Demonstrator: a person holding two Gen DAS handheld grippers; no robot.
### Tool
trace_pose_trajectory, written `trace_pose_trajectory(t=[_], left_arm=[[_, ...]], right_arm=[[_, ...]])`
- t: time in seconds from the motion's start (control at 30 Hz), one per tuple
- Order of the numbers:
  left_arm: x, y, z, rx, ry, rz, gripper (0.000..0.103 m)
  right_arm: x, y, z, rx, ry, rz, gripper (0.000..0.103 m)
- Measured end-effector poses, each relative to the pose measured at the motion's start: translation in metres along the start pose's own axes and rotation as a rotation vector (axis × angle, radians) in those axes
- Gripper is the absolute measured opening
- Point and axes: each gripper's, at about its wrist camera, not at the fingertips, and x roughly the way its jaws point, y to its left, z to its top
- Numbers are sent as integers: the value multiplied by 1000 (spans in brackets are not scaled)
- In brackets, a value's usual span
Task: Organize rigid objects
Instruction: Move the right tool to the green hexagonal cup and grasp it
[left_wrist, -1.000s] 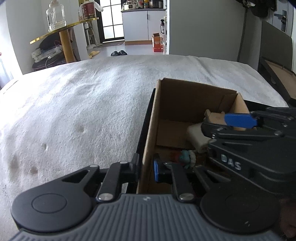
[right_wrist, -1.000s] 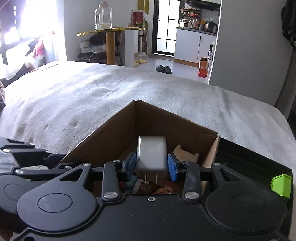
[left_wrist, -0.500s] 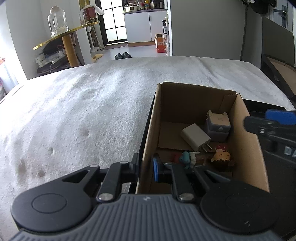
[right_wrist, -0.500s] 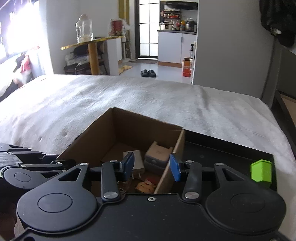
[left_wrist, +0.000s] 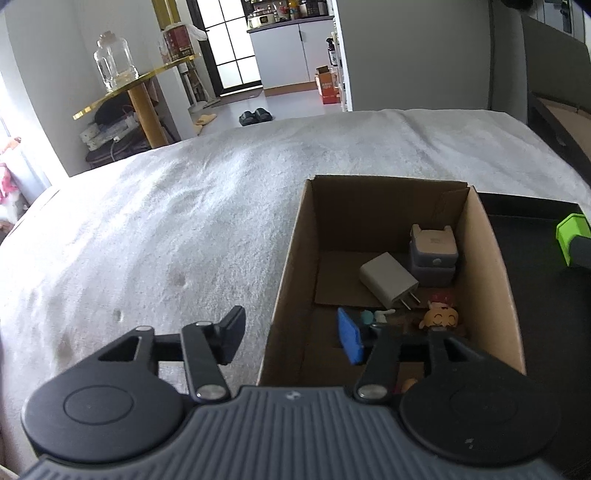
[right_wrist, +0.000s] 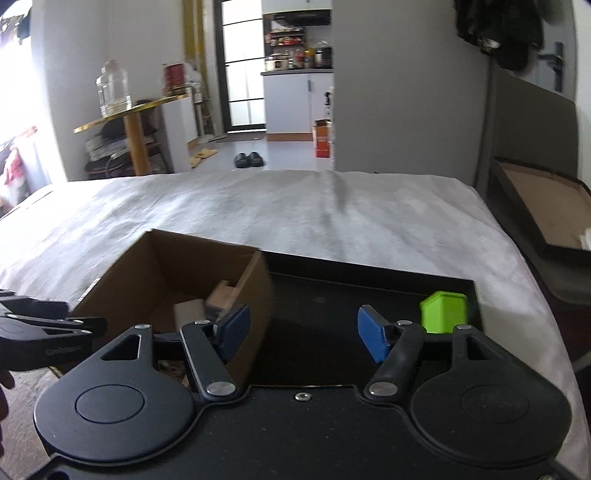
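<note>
An open cardboard box (left_wrist: 291, 258) stands on a white bed. Inside lie a white charger (left_wrist: 388, 284), a grey plug adapter (left_wrist: 432, 254) and a small orange figurine (left_wrist: 441, 319). My left gripper (left_wrist: 291, 338) is open and straddles the box's near left wall, touching nothing I can see. My right gripper (right_wrist: 304, 334) is open and empty, over a black tray (right_wrist: 332, 295) to the right of the box (right_wrist: 155, 273). A green block (right_wrist: 443, 312) stands on the tray just beyond the right fingertip; it also shows in the left wrist view (left_wrist: 570, 236).
The white bed cover (left_wrist: 147, 229) spreads to the left and behind the box. A dark flat box with a cardboard insert (right_wrist: 546, 210) lies off the bed's right side. A gold-topped table with a glass jar (right_wrist: 114, 92) stands far back left.
My right gripper let the white charger go into the box, opened wide and swung right over the black tray. My left gripper opened from around the box wall.
</note>
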Motion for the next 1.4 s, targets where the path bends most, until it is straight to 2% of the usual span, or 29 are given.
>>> trace_pose_trajectory(t=[0.27, 0.7, 0.93, 1.13, 1.23, 1.4], left_arm=[[-1, -15, 4, 46, 3, 37, 64], [6, -34, 6, 102, 34, 89, 66], [6, -40, 7, 121, 34, 104, 66], [8, -41, 7, 122, 41, 112, 66], [7, -42, 6, 129, 39, 110, 66], [7, -40, 7, 117, 41, 103, 66]], right_arm=[[8, -30, -21, 49, 34, -20, 65], [35, -80, -28, 128, 43, -120, 64], [61, -104, -22, 140, 43, -174, 55], [75, -110, -23, 126, 59, -183, 55], [82, -110, -26, 114, 88, -173, 43], [79, -102, -26, 82, 116, -172, 42]])
